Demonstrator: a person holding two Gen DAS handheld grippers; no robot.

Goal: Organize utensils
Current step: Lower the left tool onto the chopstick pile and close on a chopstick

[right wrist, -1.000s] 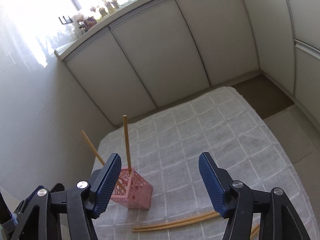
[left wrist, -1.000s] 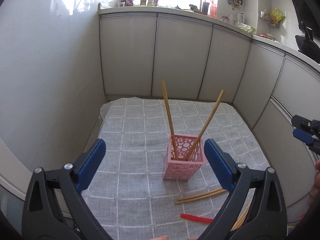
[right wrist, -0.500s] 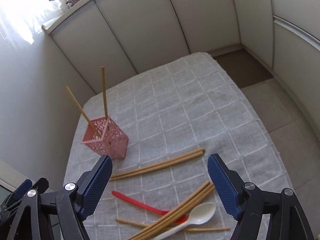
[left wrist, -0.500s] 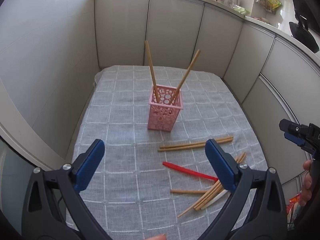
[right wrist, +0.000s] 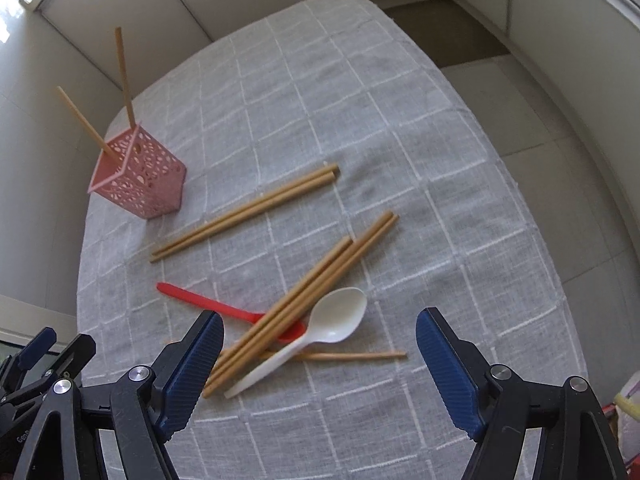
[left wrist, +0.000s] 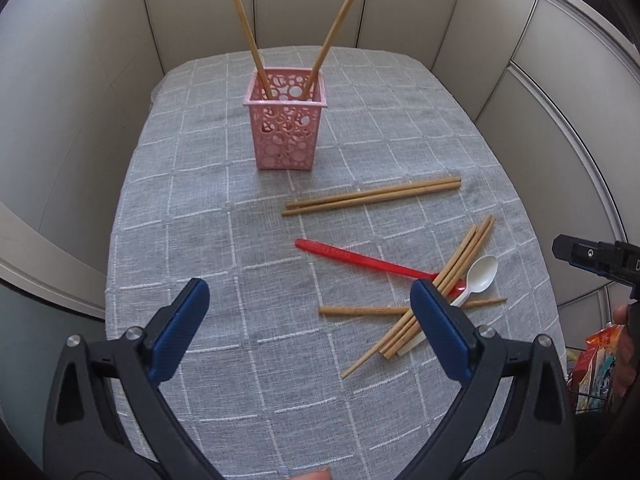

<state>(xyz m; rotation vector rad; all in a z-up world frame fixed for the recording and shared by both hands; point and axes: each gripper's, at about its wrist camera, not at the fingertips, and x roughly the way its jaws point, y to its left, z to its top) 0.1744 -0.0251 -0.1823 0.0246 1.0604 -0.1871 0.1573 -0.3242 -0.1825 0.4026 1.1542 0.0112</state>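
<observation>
Grey checked cloth covers the table, hemmed in by pale cabinet panels. From the left wrist view, the left claw hangs wide apart and empty above the near cloth. A pink perforated holder stands upright toward the far end with two chopsticks leaning apart inside it. A loose pair of chopsticks lies between the holder and a tangled pile, where several sticks cross a red spoon and a white spoon. The holder looks light; a stick pushed in at a slant could tip it or knock out those leaning.

From the right wrist view, the right claw is also spread wide and holds nothing, poised just over the pile. The white spoon rests on a stick and beside the bundle, so closing here risks pinching several pieces at once, or flicking the red spoon aside. Round sticks may also roll from the pads.
</observation>
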